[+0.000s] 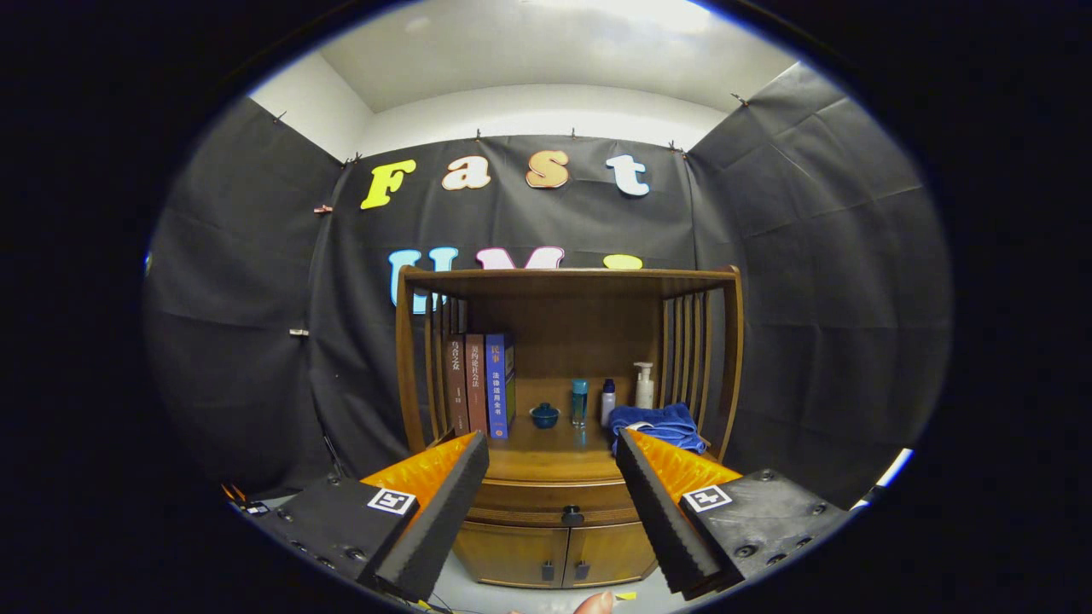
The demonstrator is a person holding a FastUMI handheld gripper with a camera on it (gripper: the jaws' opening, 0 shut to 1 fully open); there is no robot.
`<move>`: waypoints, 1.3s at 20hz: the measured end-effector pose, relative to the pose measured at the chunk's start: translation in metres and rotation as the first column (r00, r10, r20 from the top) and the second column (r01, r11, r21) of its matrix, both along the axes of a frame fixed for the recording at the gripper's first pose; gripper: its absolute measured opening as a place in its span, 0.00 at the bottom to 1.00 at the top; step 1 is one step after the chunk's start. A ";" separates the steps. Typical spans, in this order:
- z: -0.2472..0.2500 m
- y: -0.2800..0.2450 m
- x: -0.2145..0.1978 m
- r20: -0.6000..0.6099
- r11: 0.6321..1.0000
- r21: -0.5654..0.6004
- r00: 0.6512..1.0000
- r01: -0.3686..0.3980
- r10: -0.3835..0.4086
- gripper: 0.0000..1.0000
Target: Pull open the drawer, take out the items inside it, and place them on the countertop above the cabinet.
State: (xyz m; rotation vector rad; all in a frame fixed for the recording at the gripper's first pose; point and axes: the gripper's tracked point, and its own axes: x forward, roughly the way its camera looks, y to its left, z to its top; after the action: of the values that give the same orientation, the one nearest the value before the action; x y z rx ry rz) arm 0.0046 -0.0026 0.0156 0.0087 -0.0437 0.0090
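A wooden cabinet (559, 477) stands ahead against the booth wall. Its drawer (554, 499) is closed, with a small dark knob (572, 515) in the middle of its front. The countertop (554, 456) above the drawer is bare at its front. My gripper (553, 456) is open, its fingers spread wide and well short of the cabinet, with nothing between them; the drawer knob shows in the gap between them. What lies inside the drawer is hidden.
On the countertop stand three books (478, 384) at the left, a small blue bowl (544, 415), two small bottles (593, 402), a pump bottle (644, 385) and a folded blue towel (657, 424). Two cabinet doors (554, 554) sit under the drawer. A fingertip (595, 603) shows below.
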 end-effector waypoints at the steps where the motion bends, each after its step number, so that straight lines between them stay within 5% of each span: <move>1: -0.002 -0.001 0.002 -0.002 1.000 0.001 1.000 0.002 -0.002 0.98; 14: -0.054 0.011 0.062 0.033 1.000 -0.023 0.999 -0.020 0.021 0.98; 26: -0.263 0.000 0.169 -0.145 1.000 -0.009 0.989 -0.020 0.018 0.99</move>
State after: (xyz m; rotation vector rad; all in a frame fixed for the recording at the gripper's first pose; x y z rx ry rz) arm 0.1737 -0.0026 -0.2477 -0.0009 0.1022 0.0278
